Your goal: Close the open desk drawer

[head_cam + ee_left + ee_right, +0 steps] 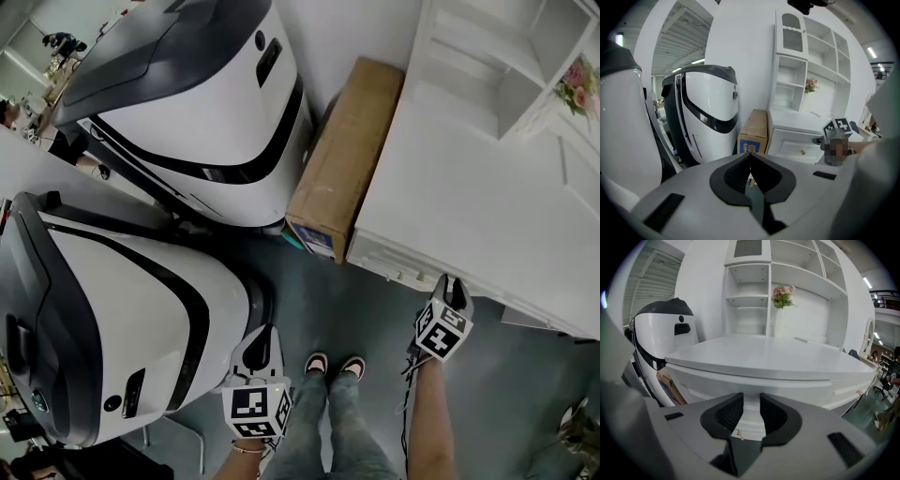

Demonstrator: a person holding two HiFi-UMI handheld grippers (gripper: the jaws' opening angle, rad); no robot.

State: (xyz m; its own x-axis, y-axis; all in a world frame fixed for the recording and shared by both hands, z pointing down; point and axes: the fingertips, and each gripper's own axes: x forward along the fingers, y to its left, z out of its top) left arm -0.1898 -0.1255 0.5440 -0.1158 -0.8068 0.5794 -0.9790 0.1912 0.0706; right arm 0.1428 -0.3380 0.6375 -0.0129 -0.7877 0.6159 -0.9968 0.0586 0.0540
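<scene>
Two big white-and-black machines (202, 94) stand side by side at the left on a grey floor (370, 309). One cardboard box (342, 155) is wedged between the farther machine and the single white surface (469, 197). At the back of the surface rises one white shelf unit (497, 56) holding one bunch of pink flowers (577, 84).

Two tongs are in play. The left tongs (264, 331) hang low beside the nearer machine, clenched tip to tip on nothing. The right tongs (453, 284) are up at the front edge of the surface, parted by a narrow gap. The white drawer (751, 420) and its one small gold knob (738, 432) show through that gap. From the left gripper view the drawer juts slightly out of the front. Whether the right tongs touch it I cannot tell.

Two shoes (316, 363) point toward the surface. The room is bright, with white walls.
</scene>
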